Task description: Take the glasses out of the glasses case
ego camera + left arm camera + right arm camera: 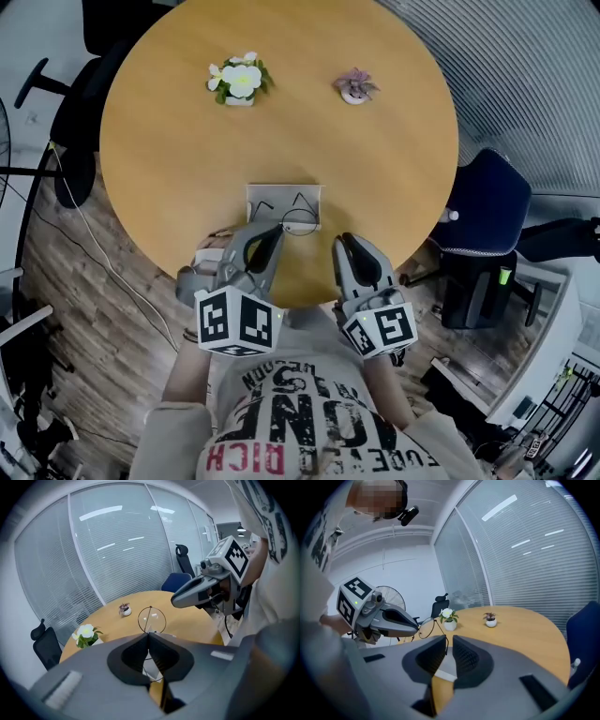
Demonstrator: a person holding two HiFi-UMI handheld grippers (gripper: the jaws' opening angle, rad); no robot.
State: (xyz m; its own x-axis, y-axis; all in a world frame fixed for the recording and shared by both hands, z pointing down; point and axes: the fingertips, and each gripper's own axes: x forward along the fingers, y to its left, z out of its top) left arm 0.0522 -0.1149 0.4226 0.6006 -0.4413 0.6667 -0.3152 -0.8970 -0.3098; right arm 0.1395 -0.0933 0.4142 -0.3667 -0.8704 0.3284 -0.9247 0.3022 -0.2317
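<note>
Two claws work at the near edge of the glasses case (pixel 267 199). My left claw (pixel 149 635) is pinched tight on the thin wire glasses (pixel 151 619) at that edge, and my right claw (pixel 449 641) stands narrowly parted just beside them, gripping nothing. Beyond the case on the round table (pixel 169 159) sit a white flower pot (pixel 240 81) and a small pink plant (pixel 355 87).

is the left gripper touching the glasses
Touching. In its own view the left gripper is shut on the glasses by their thin wire frame, with one round lens sticking out past the jaws.

Round wire specs (pixel 300 222) above grey case (pixel 281 195)
</note>
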